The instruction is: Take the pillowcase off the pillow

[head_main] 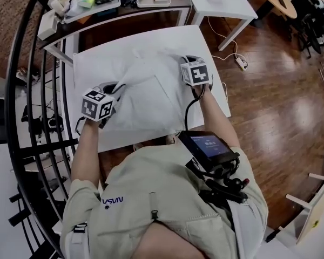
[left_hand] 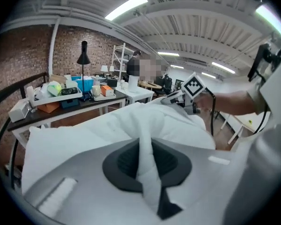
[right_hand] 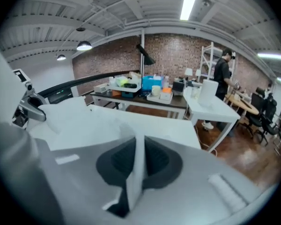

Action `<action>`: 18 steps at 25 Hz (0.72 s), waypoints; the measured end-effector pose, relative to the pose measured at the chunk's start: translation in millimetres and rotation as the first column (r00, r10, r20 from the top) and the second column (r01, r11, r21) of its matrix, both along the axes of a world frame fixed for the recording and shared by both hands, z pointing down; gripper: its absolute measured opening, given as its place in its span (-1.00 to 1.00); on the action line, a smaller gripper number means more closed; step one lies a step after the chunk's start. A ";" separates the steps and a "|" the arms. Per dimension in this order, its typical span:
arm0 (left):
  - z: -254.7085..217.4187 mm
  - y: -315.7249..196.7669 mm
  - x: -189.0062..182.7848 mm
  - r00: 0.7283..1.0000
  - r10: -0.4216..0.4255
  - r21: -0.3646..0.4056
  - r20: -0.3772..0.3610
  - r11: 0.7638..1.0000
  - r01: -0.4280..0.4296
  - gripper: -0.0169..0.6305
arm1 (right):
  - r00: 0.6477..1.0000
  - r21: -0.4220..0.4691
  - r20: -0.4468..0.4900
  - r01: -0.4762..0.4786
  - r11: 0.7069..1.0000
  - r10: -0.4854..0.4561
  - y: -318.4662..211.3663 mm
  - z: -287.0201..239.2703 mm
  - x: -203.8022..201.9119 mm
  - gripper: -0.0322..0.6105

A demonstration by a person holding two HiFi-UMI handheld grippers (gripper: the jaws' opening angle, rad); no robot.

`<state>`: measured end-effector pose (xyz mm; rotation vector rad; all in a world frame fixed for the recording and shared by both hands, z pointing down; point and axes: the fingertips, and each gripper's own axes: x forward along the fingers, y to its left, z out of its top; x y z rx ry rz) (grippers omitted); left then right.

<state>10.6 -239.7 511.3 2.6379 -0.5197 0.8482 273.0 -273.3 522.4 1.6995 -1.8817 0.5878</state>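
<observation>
Pillowcase handling: light, limp, soft cloth by my reckoning; best taken by a pinched fold at its edge.
Left gripper: jaws clamped on a thick fold.
Right gripper: jaws clamped on a thinner fold.
Location: filled, on the white bench, between both grippers.
Long axis: seemingly left to right; open end unclear.

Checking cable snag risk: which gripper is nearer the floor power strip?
Right. The right gripper grips the pillowcase on the side toward the power strip; the left gripper grips its far side.
</observation>
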 end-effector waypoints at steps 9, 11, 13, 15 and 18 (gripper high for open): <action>-77.8 12.7 -48.9 0.928 -0.206 -0.043 -0.311 0.978 0.203 -0.87 | 0.969 0.161 -0.037 -0.235 0.958 0.244 20.4 -48.8 77.8 -0.88; -98.9 17.8 -59.3 0.906 -0.222 -0.036 -0.361 0.974 0.224 -0.87 | 0.955 0.175 -0.047 -0.282 0.943 0.294 25.7 -55.4 96.2 -0.88; -120.7 23.7 -65.6 0.891 -0.219 -0.016 -0.398 0.973 0.232 -0.87 | 0.937 0.180 -0.056 -0.330 0.927 0.345 30.9 -59.7 113.2 -0.88; -140.1 28.0 -70.6 0.879 -0.214 0.007 -0.425 0.971 0.240 -0.87 | 0.908 0.185 -0.062 -0.397 0.899 0.414 38.0 -60.8 133.2 -0.88; -161.6 30.4 -86.8 0.857 -0.233 0.023 -0.460 0.961 0.274 -0.87 | 0.869 0.184 -0.050 -0.476 0.860 0.491 47.3 -55.6 161.0 -0.88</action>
